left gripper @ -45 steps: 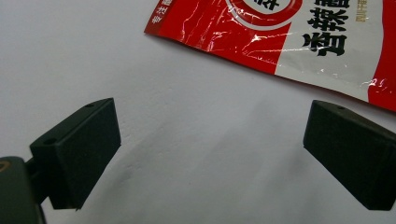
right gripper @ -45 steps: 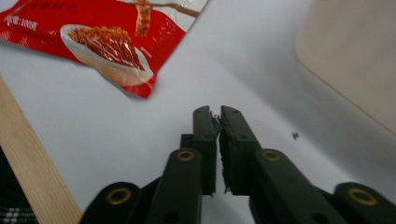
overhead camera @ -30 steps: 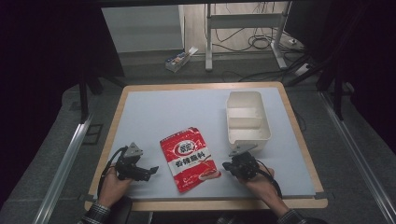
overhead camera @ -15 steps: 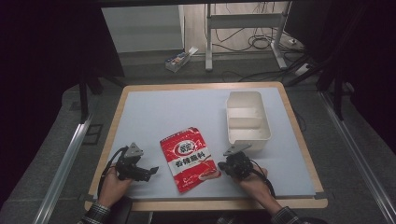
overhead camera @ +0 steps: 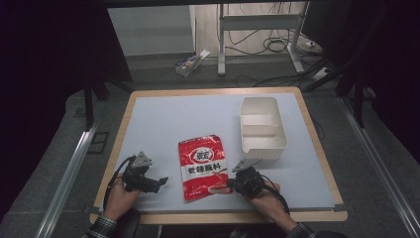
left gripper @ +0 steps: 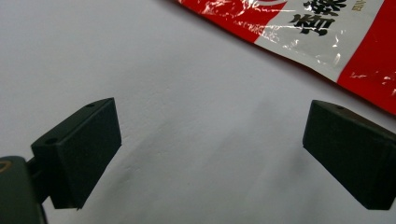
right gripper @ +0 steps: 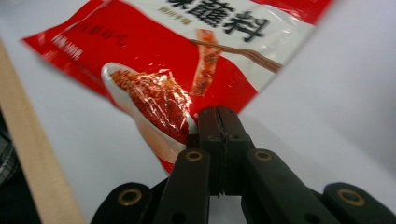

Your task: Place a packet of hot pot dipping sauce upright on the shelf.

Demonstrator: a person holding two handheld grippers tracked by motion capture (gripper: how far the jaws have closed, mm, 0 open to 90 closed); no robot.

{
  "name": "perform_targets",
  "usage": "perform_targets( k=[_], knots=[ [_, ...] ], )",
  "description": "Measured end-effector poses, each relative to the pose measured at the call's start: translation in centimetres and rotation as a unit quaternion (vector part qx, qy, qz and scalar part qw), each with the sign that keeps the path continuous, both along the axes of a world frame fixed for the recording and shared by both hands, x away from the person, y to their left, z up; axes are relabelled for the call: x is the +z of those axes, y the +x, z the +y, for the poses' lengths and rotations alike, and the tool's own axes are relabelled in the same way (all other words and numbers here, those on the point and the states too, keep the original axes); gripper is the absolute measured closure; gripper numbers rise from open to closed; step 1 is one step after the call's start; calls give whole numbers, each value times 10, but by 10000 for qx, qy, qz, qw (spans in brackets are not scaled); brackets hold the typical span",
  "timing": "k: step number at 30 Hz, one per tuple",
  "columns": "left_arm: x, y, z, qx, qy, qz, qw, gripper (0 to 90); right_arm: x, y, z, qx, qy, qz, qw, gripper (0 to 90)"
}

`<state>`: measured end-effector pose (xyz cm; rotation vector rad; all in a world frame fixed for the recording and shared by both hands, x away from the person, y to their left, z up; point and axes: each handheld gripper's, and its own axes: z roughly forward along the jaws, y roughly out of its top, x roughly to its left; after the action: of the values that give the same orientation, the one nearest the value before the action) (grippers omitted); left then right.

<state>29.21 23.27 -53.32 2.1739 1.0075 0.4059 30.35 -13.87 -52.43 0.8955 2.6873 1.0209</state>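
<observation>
A red and white seasoning packet [overhead camera: 202, 166] lies flat near the table's front edge. My right gripper [overhead camera: 230, 188] comes in from the right, its jaws pressed together on the packet's lower right edge. In the right gripper view the right gripper [right gripper: 219, 114] pinches the packet [right gripper: 154, 60] at its rim, and the packet looks slightly lifted there. To the left of the packet, my left gripper [overhead camera: 161, 181] rests on the table, pointing right. In the left gripper view the left gripper [left gripper: 210, 154] stands wide open over bare mat, with the packet [left gripper: 327, 28] beyond its tips.
A white two-compartment container [overhead camera: 262, 151] stands right of centre, just behind my right hand. The pale grey mat [overhead camera: 173, 124] covers the wooden table, whose front edge [right gripper: 32, 154] runs close to the packet. Cables and a stand sit on the floor behind the table.
My right gripper has moved left from beside the container to the packet's lower right edge. The left gripper has stayed where it was.
</observation>
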Motion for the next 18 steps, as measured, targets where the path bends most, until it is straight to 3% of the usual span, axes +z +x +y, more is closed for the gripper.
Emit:
perform_targets(
  k=[18],
  knots=[
    [0, 0, -2, -18, 46, 11, 10000, 42, -1, -19, 18, 424, 75, 117, 9990, 894]
  ],
)
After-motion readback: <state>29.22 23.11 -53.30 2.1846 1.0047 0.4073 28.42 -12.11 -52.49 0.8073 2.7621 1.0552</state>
